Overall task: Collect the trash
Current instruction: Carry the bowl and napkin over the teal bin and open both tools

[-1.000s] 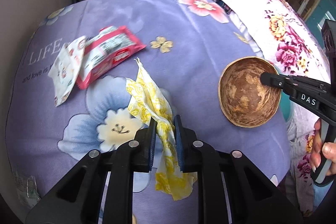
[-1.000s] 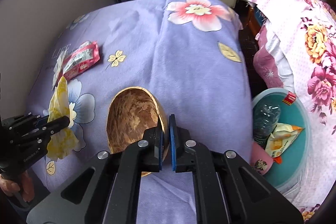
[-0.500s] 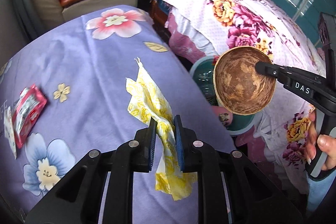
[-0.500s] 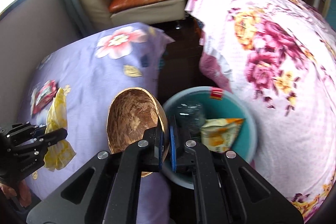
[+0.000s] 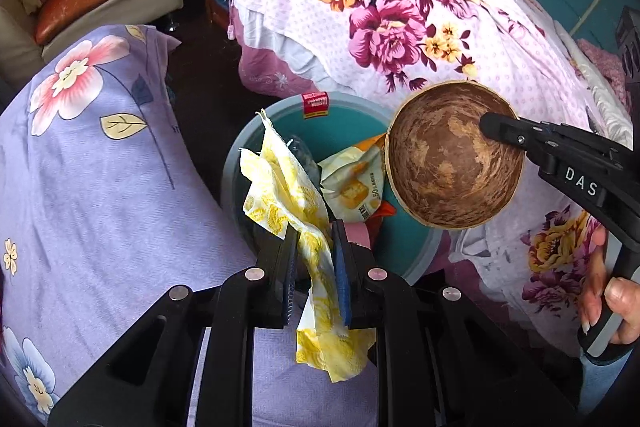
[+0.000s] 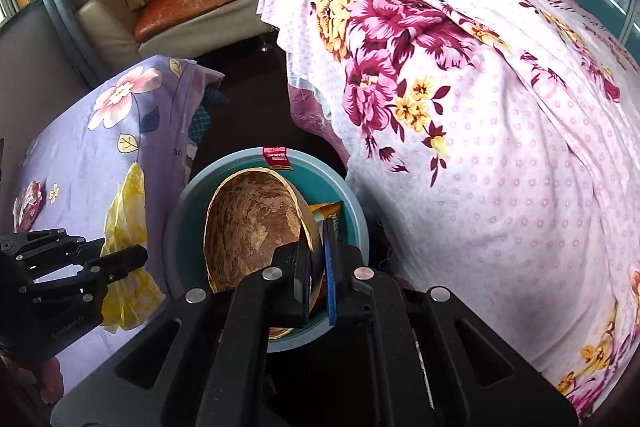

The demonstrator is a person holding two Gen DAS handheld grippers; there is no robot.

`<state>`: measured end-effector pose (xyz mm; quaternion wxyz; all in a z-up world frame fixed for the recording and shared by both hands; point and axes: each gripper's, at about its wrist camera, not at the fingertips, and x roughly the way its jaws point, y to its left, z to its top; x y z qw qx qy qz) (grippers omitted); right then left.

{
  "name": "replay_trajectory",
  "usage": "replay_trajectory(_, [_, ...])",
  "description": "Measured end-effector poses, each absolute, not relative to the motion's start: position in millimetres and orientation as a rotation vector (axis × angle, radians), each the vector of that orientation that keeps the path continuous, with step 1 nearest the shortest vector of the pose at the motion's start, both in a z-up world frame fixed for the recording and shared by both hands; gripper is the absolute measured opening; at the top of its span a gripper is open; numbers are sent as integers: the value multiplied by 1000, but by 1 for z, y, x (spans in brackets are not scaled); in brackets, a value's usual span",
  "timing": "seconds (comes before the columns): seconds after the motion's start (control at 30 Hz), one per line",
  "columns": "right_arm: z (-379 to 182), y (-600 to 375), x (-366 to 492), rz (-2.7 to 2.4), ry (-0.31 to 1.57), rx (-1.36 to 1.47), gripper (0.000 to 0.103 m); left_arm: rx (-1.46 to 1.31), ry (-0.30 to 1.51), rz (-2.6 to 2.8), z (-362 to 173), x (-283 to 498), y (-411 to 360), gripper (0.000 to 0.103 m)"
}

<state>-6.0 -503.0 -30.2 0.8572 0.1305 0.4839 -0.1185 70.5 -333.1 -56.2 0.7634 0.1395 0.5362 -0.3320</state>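
Teal bin (image 5: 340,131) ahead holds chip bag (image 5: 352,183); left gripper (image 5: 314,259) pinches yellow napkin (image 5: 288,195), long axis forward; right gripper (image 6: 316,259) clamps coconut shell (image 6: 252,227) rim.

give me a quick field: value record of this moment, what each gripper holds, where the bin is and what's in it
left gripper: jaws shut on the yellow napkin, held in front of the near rim of the bin
right gripper: jaws shut on the rim of the coconut shell bowl, held above the bin
bin: teal, on the dark floor between the purple floral cover and the pink floral bedspread
bin contents: yellow snack packet, plastic bottle partly hidden, red label at the far rim
left on purple cover: red wrapper
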Motion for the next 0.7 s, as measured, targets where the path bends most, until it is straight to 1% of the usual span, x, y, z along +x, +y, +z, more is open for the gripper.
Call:
replay_trajectory(0.27, [-42, -518, 0, -254, 1047, 280, 6, 324, 1200, -732, -76, 76, -351, 18])
replay_trajectory(0.37, [-46, -520, 2, -258, 1055, 282, 6, 332, 1206, -730, -79, 80, -355, 20])
replay_trajectory(0.47, [-50, -521, 5, -260, 1061, 286, 6, 350, 1207, -722, -83, 82, -358, 29])
replay_trajectory(0.5, [-51, -521, 5, -260, 1062, 286, 6, 358, 1205, -719, -83, 82, -359, 38])
replay_trajectory(0.53, [-52, -522, 5, -261, 1064, 287, 6, 366, 1201, -712, -83, 82, -359, 52])
replay_trajectory(0.6, [-53, -522, 6, -261, 1065, 286, 6, 393, 1167, -689, -81, 80, -359, 68])
replay_trajectory(0.63, [-54, -521, 7, -259, 1068, 283, 6, 404, 1157, -688, -80, 78, -359, 73])
replay_trajectory(0.7, [-54, -521, 8, -258, 1071, 282, 6, 414, 1149, -687, -79, 77, -357, 79])
